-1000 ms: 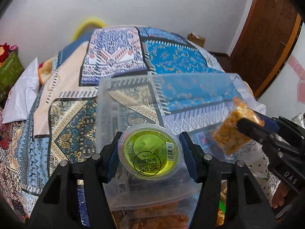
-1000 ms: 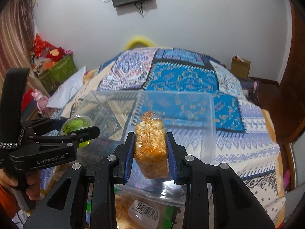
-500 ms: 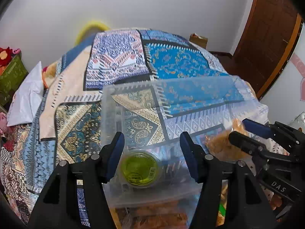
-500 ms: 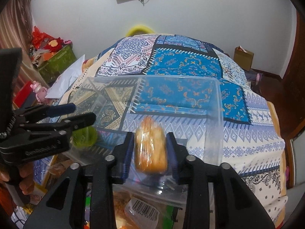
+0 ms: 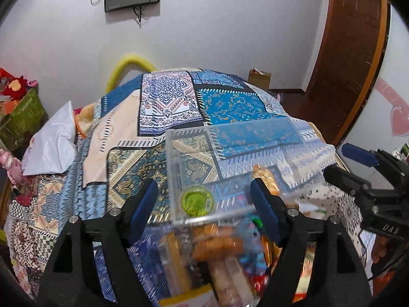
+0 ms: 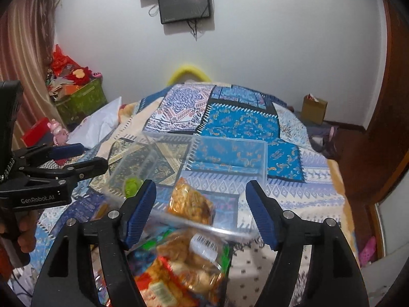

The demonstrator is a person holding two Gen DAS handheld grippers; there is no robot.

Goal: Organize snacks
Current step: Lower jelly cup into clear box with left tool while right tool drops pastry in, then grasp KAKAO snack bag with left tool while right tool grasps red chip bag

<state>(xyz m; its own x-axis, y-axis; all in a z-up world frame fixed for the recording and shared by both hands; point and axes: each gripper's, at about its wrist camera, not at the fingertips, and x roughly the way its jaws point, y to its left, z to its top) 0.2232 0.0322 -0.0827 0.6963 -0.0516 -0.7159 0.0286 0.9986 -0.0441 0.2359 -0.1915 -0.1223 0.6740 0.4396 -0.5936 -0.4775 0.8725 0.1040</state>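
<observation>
A clear plastic box (image 5: 281, 128) (image 6: 263, 151) sits on the patterned bedspread. A green jelly cup (image 5: 196, 200) (image 6: 131, 185) lies inside it at the left. An orange cracker packet (image 6: 191, 204) (image 5: 264, 176) lies inside it at the right. My left gripper (image 5: 204, 209) is open and empty, just in front of the box; it also shows in the right wrist view (image 6: 76, 158). My right gripper (image 6: 199, 212) is open and empty, above the box's near edge; it also shows in the left wrist view (image 5: 358, 166).
A pile of mixed snack packets (image 6: 184, 263) (image 5: 222, 255) lies in front of the box, below both grippers. A white pillow (image 5: 51, 145) lies at the bed's left. A green bin (image 6: 81, 99) and a cardboard box (image 6: 314, 108) stand by the wall.
Both grippers opened and pulled back and up. The jelly cup and the cracker packet were let go and now lie in the clear box.
</observation>
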